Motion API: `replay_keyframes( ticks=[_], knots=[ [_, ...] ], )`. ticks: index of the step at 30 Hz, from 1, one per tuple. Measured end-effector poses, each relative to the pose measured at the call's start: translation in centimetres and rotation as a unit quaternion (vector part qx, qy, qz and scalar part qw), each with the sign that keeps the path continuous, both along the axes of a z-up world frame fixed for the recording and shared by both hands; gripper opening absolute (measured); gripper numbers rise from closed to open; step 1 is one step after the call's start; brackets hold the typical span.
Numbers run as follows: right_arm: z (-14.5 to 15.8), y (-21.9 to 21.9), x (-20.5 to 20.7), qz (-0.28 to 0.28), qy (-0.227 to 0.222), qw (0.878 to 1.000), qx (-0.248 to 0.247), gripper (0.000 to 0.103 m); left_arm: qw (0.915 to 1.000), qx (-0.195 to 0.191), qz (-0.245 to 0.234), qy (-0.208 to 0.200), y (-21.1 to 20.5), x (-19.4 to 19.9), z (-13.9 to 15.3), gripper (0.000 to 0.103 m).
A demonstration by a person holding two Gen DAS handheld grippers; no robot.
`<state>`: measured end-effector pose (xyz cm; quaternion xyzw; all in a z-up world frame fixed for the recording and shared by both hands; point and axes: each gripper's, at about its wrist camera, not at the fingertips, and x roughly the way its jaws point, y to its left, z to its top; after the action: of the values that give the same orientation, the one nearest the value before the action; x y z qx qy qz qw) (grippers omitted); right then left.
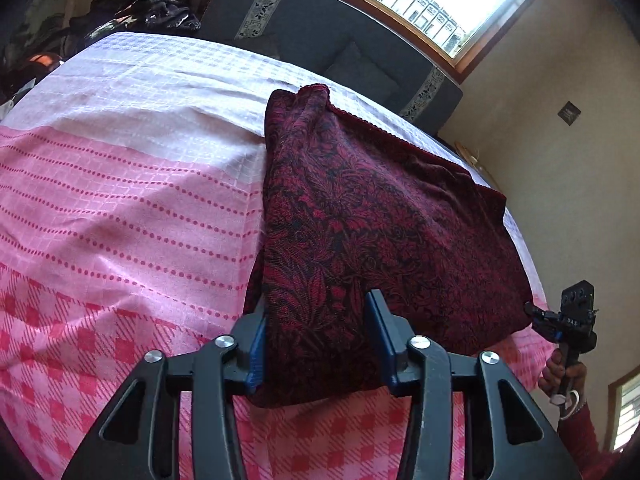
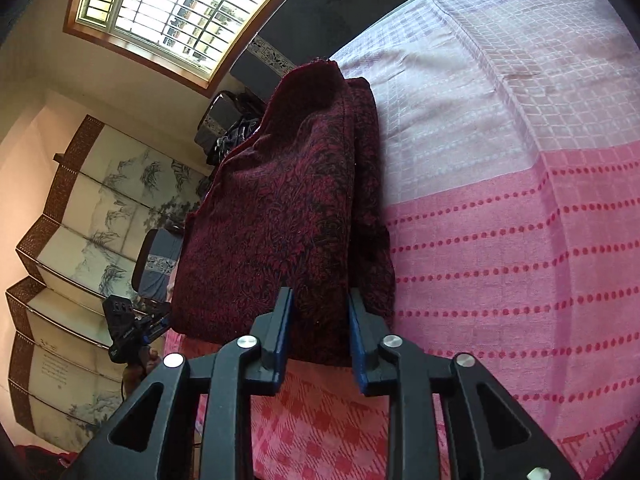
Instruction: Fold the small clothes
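Two near corners of the dark red, black-flowered knit cloth [image 1: 360,208] are pinched, one by each tool, and the near edge is held raised off the pink and white checked bed cover [image 1: 120,200]. The left tool [image 1: 316,340] is closed on the cloth's left corner. The right tool [image 2: 320,332] is nearly shut on the right corner. A slip is judged possible at either corner, since only a narrow margin of the loose knit is gripped. Uneven pulling could skew the fold. The cloth looks thick and soft, already doubled, with a scalloped far hem resting on the bed.
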<state>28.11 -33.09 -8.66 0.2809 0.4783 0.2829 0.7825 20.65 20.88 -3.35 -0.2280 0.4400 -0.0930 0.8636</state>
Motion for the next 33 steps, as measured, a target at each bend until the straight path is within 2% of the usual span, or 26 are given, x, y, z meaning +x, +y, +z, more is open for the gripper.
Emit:
replay_keyframes(
  ticks=[1, 4, 6, 8, 10, 12, 13, 15, 16, 17, 19, 23, 25, 27, 28, 29, 30, 33],
  knots=[
    [0.0, 0.2, 0.0, -0.002, -0.001, 1.0, -0.01, 0.011, 0.9999, -0.009, 0.005, 0.004, 0.3, 0.0, -0.2, 0.02],
    [0.3, 0.3, -0.3, 0.0, -0.009, 1.0, 0.01, 0.011, 0.9991, -0.033, 0.023, 0.013, 1.2, -0.5, -0.7, 0.014],
    [0.7, 0.2, -0.7, 0.006, -0.015, 0.999, 0.028, 0.011, 0.999, -0.028, 0.031, 0.013, 1.4, -1.3, -1.0, 0.013],
    [0.4, 0.0, -0.7, 0.01, -0.012, 1.0, 0.019, 0.011, 0.9991, -0.017, 0.034, 0.016, 1.4, -1.9, -1.3, 0.013],
    [-1.1, -0.5, -0.3, 0.007, 0.008, 1.0, 0.002, 0.011, 0.9995, -0.013, 0.028, 0.011, 1.3, -2.1, -1.2, 0.013],
    [-2.5, -1.0, 0.0, 0.004, 0.026, 0.999, 0.023, 0.01, 0.9996, 0.016, 0.024, -0.001, 1.0, -1.9, 0.0, 0.014],
    [-2.7, -1.0, 0.1, 0.004, 0.024, 0.999, 0.029, 0.01, 0.9991, 0.034, 0.022, -0.009, 0.8, -1.6, 0.9, 0.018],
    [-2.7, -0.9, 0.1, 0.006, 0.016, 0.999, 0.037, 0.013, 0.9971, 0.069, 0.021, -0.026, 0.5, -0.5, 2.8, 0.04],
    [-2.7, -0.9, 0.1, 0.007, 0.011, 0.999, 0.04, 0.013, 0.9955, 0.083, 0.024, -0.038, 0.5, 0.3, 3.7, 0.062],
    [-2.7, -0.7, 0.1, 0.008, 0.008, 0.999, 0.038, 0.013, 0.9939, 0.092, 0.028, -0.054, 0.6, 1.2, 4.5, 0.077],
    [-2.8, -0.6, 0.1, 0.012, 0.009, 0.999, 0.042, 0.014, 0.9925, 0.094, 0.018, -0.077, 0.9, 3.6, 5.4, 0.084],
    [-2.6, 0.0, -0.1, 0.011, 0.006, 0.999, 0.05, 0.014, 0.995, 0.069, -0.03, -0.066, 1.0, 10.0, 4.5, 0.084],
    [-2.7, 0.0, -0.2, 0.009, 0.006, 0.999, 0.049, 0.014, 0.9955, 0.068, -0.042, -0.05, 0.8, 12.9, 3.5, 0.081],
    [-2.7, 0.1, -0.2, 0.01, 0.004, 0.999, 0.045, 0.014, 0.9963, 0.062, -0.056, -0.019, 0.6, 15.5, 2.1, 0.058],
    [-2.8, 0.0, -0.2, 0.01, 0.005, 0.999, 0.044, 0.014, 0.9968, 0.062, -0.05, 0.002, 0.8, 16.6, 1.3, 0.027],
    [-2.8, 0.1, -0.1, 0.01, 0.006, 0.999, 0.044, 0.014, 0.9975, 0.054, -0.041, 0.019, 1.3, 17.3, 0.6, 0.01],
    [-2.8, 0.1, -0.1, 0.009, 0.006, 0.999, 0.044, 0.014, 0.9986, 0.035, -0.033, 0.023, 1.9, 17.6, 0.1, 0.01],
    [-2.9, 0.0, -0.2, 0.007, 0.006, 0.999, 0.047, 0.014, 0.9995, 0.032, 0.006, -0.001, 3.1, 16.6, 0.5, 0.01]
  ],
)
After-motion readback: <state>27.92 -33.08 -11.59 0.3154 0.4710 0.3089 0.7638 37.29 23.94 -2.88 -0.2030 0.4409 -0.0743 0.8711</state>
